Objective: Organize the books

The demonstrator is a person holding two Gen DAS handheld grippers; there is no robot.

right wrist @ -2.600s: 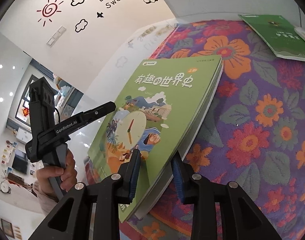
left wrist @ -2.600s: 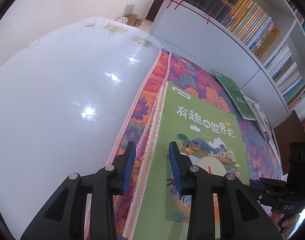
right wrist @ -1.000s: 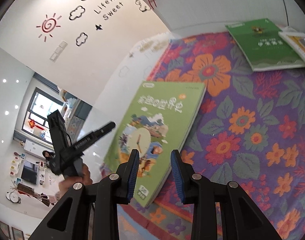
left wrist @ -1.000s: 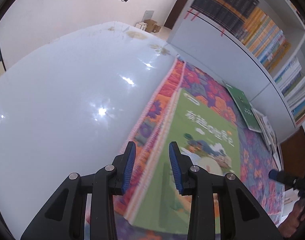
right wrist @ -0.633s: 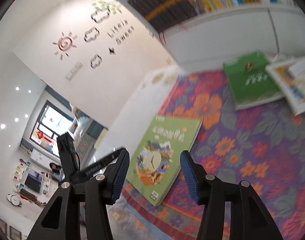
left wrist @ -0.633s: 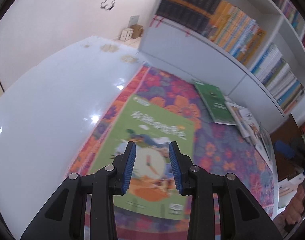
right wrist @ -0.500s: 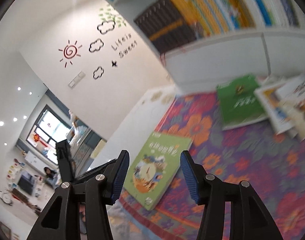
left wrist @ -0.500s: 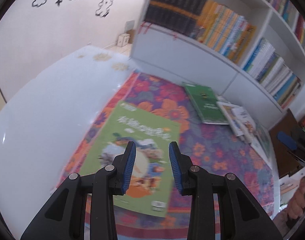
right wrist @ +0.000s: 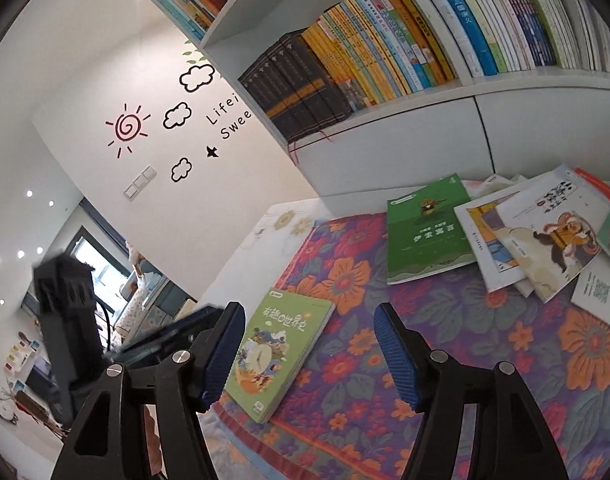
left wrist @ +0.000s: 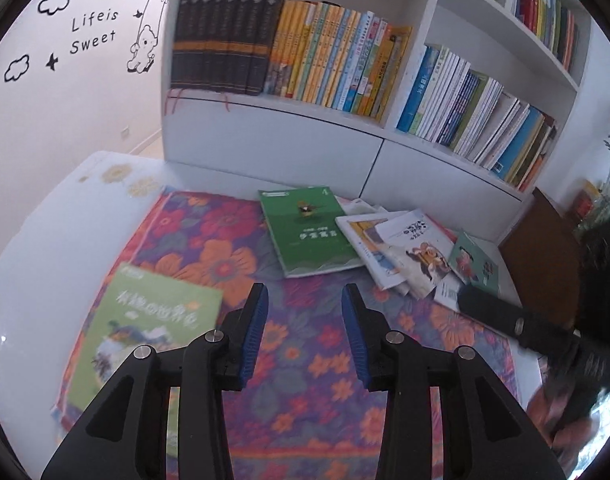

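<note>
While both grippers, left (left wrist: 304, 332) and right (right wrist: 309, 350), hover with fingers open and empty, the green book (right wrist: 277, 354) lies flat at the flowered mat's (left wrist: 305, 380) corner, thin, light and floppy-looking, probably best pinched at an overhanging edge.

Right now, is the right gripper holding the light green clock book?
No, the right gripper is open and empty; the clock book lies flat on the floral cloth.
</note>
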